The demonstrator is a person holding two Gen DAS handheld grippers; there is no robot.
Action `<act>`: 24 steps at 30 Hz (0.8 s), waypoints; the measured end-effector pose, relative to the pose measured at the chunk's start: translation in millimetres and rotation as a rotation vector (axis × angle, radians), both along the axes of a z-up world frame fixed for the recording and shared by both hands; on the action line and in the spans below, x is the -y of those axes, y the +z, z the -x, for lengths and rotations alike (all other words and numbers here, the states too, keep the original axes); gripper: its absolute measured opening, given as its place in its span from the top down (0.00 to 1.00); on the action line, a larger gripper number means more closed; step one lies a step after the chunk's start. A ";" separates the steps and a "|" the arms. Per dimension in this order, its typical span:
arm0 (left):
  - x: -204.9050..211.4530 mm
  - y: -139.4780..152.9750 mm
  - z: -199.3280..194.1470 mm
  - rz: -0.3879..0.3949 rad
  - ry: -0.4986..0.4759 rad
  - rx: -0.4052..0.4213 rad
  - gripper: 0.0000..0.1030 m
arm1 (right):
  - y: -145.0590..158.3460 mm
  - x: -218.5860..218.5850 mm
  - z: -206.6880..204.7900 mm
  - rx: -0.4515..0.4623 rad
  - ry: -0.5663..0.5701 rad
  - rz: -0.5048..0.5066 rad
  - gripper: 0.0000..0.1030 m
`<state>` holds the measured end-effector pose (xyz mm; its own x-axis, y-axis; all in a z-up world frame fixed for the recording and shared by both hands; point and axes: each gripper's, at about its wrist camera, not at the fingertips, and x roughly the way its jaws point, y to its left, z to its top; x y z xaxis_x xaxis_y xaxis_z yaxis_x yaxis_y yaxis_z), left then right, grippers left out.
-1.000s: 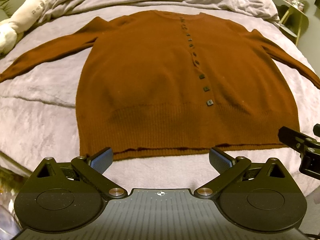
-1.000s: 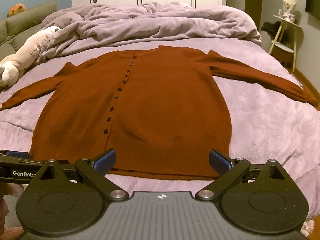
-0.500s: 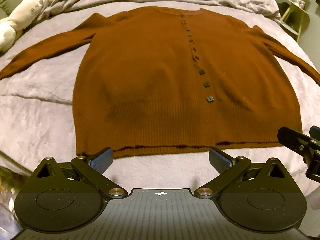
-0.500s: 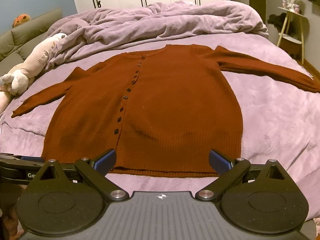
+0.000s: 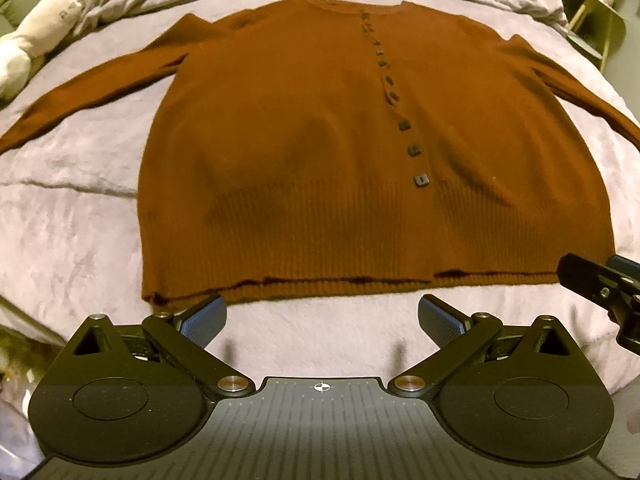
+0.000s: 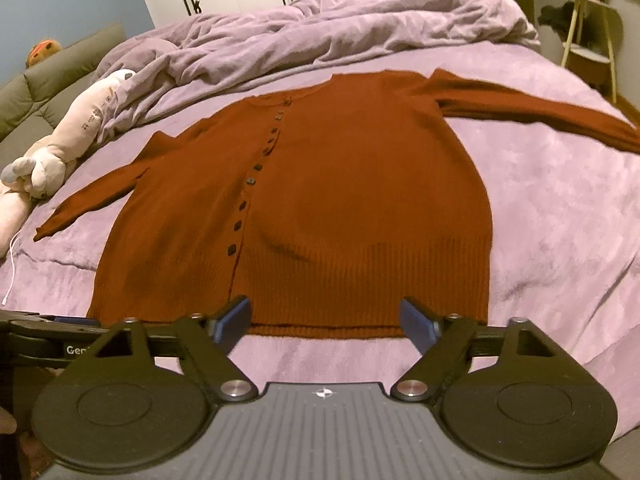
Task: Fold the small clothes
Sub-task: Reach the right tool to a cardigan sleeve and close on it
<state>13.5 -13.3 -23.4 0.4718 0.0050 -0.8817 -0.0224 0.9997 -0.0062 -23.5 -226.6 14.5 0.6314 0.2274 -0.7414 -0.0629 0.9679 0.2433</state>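
A rust-brown buttoned cardigan (image 5: 320,152) lies flat on the bed, front up, both sleeves spread sideways; it also shows in the right wrist view (image 6: 344,200). My left gripper (image 5: 322,316) is open and empty, just short of the hem's left half. My right gripper (image 6: 326,322) is open and empty, fingertips at the hem's right half. The right gripper's side (image 5: 600,288) shows at the right edge of the left wrist view. The left gripper's side (image 6: 48,336) shows at the left edge of the right wrist view.
The lilac bed sheet (image 6: 560,208) surrounds the cardigan. A bunched duvet (image 6: 320,36) lies at the head of the bed. A long plush toy (image 6: 72,132) lies at the left. A small side table (image 6: 588,32) stands at the right.
Both grippers have moved forward toward the hem. The cardigan has not moved and both grippers stay open.
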 end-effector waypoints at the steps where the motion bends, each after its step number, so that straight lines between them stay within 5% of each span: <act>1: 0.2 -0.4 -0.6 -0.001 0.002 -0.002 0.00 | -1.3 0.7 0.0 -0.003 0.001 -0.005 0.25; 5: 0.7 -3.1 -1.5 0.008 0.007 0.005 0.00 | -7.3 5.9 -0.8 -0.019 0.001 -0.035 0.31; 13: 8.1 -6.4 -12.7 -0.011 -0.036 0.030 0.00 | -26.4 26.2 -12.4 -0.063 0.002 -0.167 0.66; 18: 2.3 13.6 -45.4 -0.014 -0.038 0.156 0.00 | -20.2 88.6 -42.4 -0.002 -0.173 -0.176 0.65; 22: 0.1 17.0 -87.8 -0.075 -0.005 0.235 0.00 | -13.2 173.1 -81.9 0.091 -0.424 -0.169 0.43; 24: -1.2 14.8 -108.7 -0.083 0.008 0.255 0.00 | -17.4 218.6 -99.2 0.115 -0.568 -0.214 0.43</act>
<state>122.2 -12.2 -8.6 0.6783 0.0766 -0.7308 -0.0380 0.9969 0.0692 75.7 -445.2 -2.8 0.7709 -0.0319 -0.6361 0.4107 0.7883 0.4581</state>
